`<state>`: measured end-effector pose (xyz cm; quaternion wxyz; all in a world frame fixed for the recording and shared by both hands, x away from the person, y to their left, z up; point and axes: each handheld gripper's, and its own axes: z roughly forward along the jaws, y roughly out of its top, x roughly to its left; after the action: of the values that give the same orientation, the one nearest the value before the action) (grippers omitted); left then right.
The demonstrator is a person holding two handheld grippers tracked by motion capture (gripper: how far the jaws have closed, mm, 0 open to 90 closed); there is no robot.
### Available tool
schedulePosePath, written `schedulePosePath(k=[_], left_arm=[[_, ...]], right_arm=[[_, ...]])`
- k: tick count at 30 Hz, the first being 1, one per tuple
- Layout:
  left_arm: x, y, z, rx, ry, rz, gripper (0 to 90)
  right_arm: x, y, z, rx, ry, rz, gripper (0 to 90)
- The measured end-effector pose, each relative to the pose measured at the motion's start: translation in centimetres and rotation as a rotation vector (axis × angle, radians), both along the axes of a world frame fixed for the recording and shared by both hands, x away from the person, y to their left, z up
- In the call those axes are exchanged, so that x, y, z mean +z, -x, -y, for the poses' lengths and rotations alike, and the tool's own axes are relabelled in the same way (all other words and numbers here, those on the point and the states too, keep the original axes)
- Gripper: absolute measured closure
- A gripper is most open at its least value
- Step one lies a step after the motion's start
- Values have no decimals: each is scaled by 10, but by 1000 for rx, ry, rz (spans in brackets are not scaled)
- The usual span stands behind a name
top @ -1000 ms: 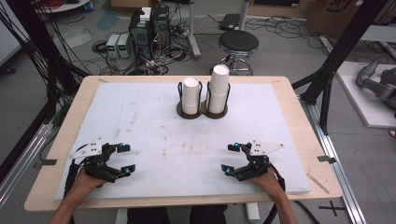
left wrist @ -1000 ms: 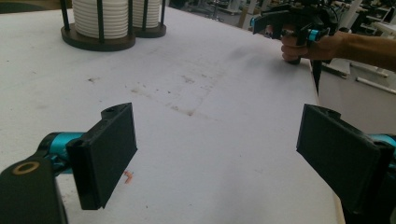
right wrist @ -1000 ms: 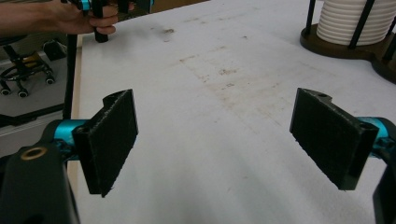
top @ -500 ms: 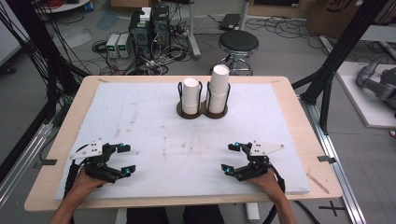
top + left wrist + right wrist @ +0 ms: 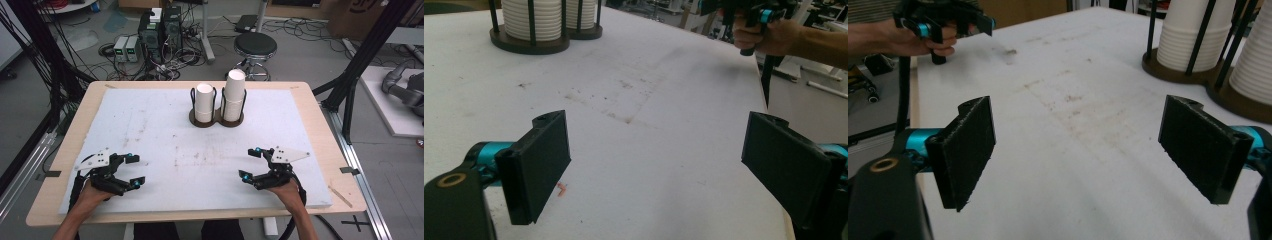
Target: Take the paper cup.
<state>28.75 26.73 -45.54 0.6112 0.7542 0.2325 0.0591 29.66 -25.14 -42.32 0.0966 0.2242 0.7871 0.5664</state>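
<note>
I held the left gripper point(image 5: 134, 171) at the board's seven o'clock and the right gripper point(image 5: 251, 162) at five o'clock, both resting low over the white board point(image 5: 165, 135), jaws spread wide with nothing between them. The two cup stacks point(image 5: 220, 100) stood in their dark holder point(image 5: 216, 120) at twelve o'clock, well apart from both.

wooden counter point(image 5: 320, 125) topped with a stained white foam sheet point(image 5: 150, 135). behind it, on the grey floor, a round black stool point(image 5: 255, 46), two black computer towers point(image 5: 161, 27), small white boxes point(image 5: 127, 48) and tangled cables point(image 5: 165, 67). black frame posts point(image 5: 367, 55) at right, a white platform point(image 5: 395, 100) beyond them, tape marks point(image 5: 361, 221) near the counter's front corner.
</note>
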Motion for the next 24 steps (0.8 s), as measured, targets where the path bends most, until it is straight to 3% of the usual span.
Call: schedulePosePath(k=[12,24], left_arm=[[0,0,1,1,-15,5,119],[0,0,1,1,-13,5,119]], right_arm=[[33,3,3,-6,30,21,156],[86,-11,12,-49,67,61,156]])
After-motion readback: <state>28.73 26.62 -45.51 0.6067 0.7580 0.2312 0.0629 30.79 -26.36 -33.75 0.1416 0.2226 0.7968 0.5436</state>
